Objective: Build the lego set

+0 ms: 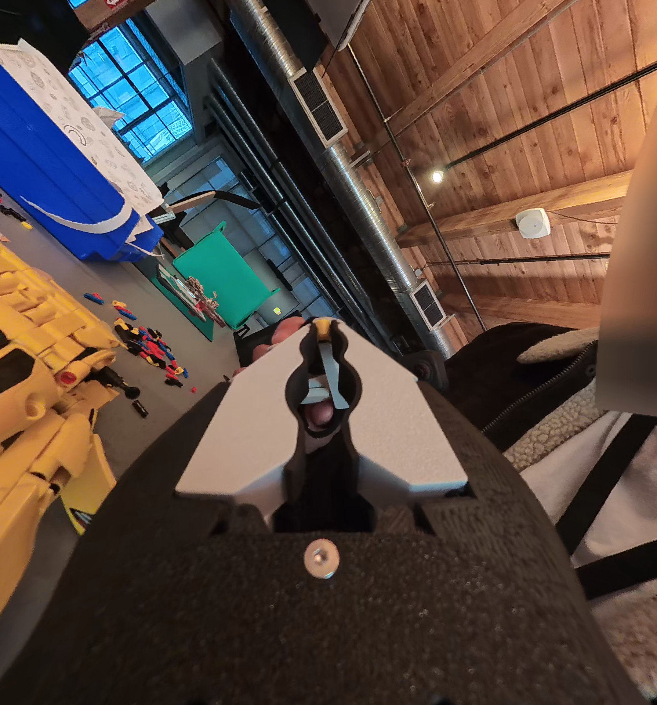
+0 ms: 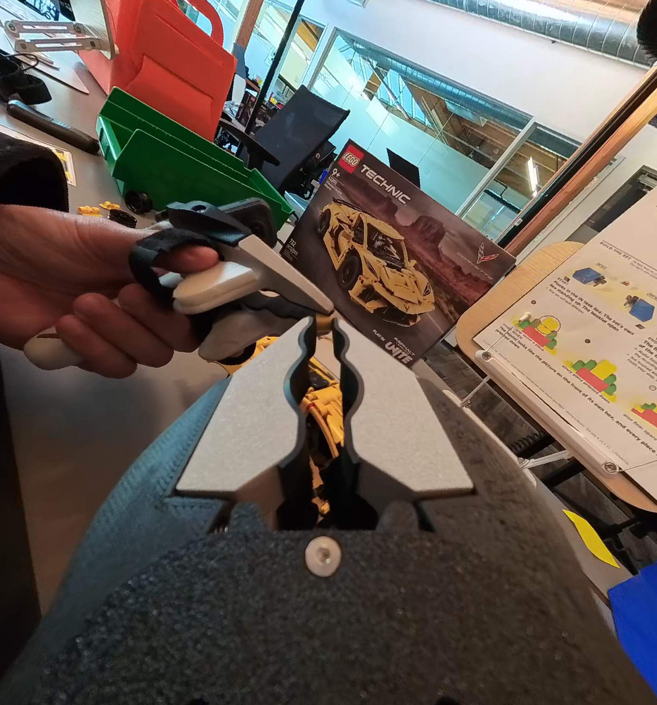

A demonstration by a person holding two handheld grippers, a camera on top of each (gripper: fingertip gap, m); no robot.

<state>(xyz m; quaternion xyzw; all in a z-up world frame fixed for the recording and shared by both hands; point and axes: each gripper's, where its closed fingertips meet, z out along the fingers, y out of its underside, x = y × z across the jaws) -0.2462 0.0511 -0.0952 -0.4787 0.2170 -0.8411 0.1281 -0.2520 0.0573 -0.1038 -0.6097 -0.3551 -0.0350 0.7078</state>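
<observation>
Clenching the left tongs [image 1: 322, 337] on a small yellow plastic peg [image 1: 322, 328], right at their tips. Closing the right tongs [image 2: 324, 329] on this same peg from the opposite side, tip against tip, so seemingly gripping it with both pairs at once; not being able to tell which pair is really carrying it. Holding the peg in the air, with the large yellow brick-built car model [image 1: 33, 381] lying to the left of the left tongs and showing also below the right tongs, through their gap. Leaving the loose red, blue and black small pieces [image 1: 151, 351] on the grey table [image 1: 71, 274], beyond and to the left of the left tips. Probably passing or re-gripping one peg between the tongs before fitting it. Needing next: loosening one pair only, keeping the other tight, then turning toward the car and seeking the proper hole.
</observation>
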